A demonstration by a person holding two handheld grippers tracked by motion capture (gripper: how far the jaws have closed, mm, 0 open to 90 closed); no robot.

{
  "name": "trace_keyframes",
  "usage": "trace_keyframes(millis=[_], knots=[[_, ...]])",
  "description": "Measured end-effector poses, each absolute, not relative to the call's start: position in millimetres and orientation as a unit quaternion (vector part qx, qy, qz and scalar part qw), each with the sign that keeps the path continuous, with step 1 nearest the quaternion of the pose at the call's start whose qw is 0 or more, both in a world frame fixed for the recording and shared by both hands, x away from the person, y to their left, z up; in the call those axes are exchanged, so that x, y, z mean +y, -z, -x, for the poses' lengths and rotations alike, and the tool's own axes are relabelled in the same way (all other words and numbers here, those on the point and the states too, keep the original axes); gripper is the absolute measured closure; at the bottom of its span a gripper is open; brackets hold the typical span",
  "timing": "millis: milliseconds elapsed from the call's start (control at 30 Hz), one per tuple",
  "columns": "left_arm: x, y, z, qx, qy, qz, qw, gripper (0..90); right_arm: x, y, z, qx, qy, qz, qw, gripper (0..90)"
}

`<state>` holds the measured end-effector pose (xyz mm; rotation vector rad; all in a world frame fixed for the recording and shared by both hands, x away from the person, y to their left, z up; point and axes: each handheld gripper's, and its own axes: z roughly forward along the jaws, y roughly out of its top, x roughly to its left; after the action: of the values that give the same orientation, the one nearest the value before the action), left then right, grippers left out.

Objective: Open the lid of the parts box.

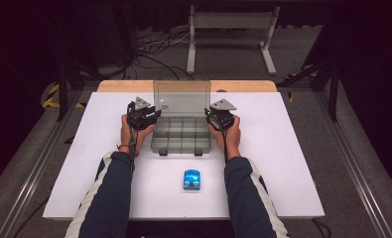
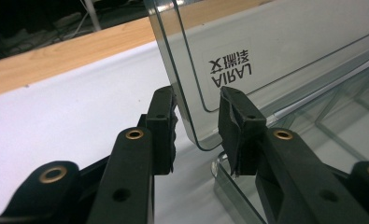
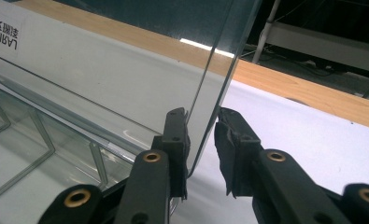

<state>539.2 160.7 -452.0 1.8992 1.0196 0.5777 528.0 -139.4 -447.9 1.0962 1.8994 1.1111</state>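
A clear plastic compartment box (image 1: 181, 138) stands mid-table with its lid (image 1: 182, 98) raised upright. My left gripper (image 1: 155, 114) is at the lid's left edge. In the left gripper view it (image 2: 198, 126) is open, one jaw on each side of the lid's lower corner (image 2: 196, 135), near the AIRAJ label (image 2: 231, 70). My right gripper (image 1: 209, 115) is at the lid's right edge. In the right gripper view it (image 3: 202, 140) is open and straddles that thin edge of the lid (image 3: 210, 93). The box's compartments (image 3: 23, 140) look empty. A small blue packet (image 1: 192, 179) lies nearer the person.
The white tabletop (image 1: 283, 148) stretches wide on both sides of the box, with a wooden strip (image 1: 243, 85) along its far edge. Beyond the table are a grey metal stand (image 1: 230, 29) and cables (image 1: 154, 47) on the floor.
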Motion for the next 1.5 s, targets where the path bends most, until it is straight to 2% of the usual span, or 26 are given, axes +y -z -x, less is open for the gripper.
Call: trace_keyframes(millis=[900, 1233, 1500], knots=[[161.1, 454.9, -541.3, 0.413, -0.232, -0.762, 0.442, 66.3, -138.0, 451.4, -525.6, 0.723, -0.423, -0.444, 0.318, 73.5], [159.8, 455.1, -541.3, 0.413, -0.241, -0.762, 0.436, 64.5, -134.7, 450.8, -524.3, 0.727, -0.410, -0.438, 0.335, 73.3], [159.4, 454.7, -541.3, 0.407, -0.246, -0.766, 0.433, 67.1, -131.6, 449.7, -524.3, 0.736, -0.399, -0.426, 0.342, 76.2]])
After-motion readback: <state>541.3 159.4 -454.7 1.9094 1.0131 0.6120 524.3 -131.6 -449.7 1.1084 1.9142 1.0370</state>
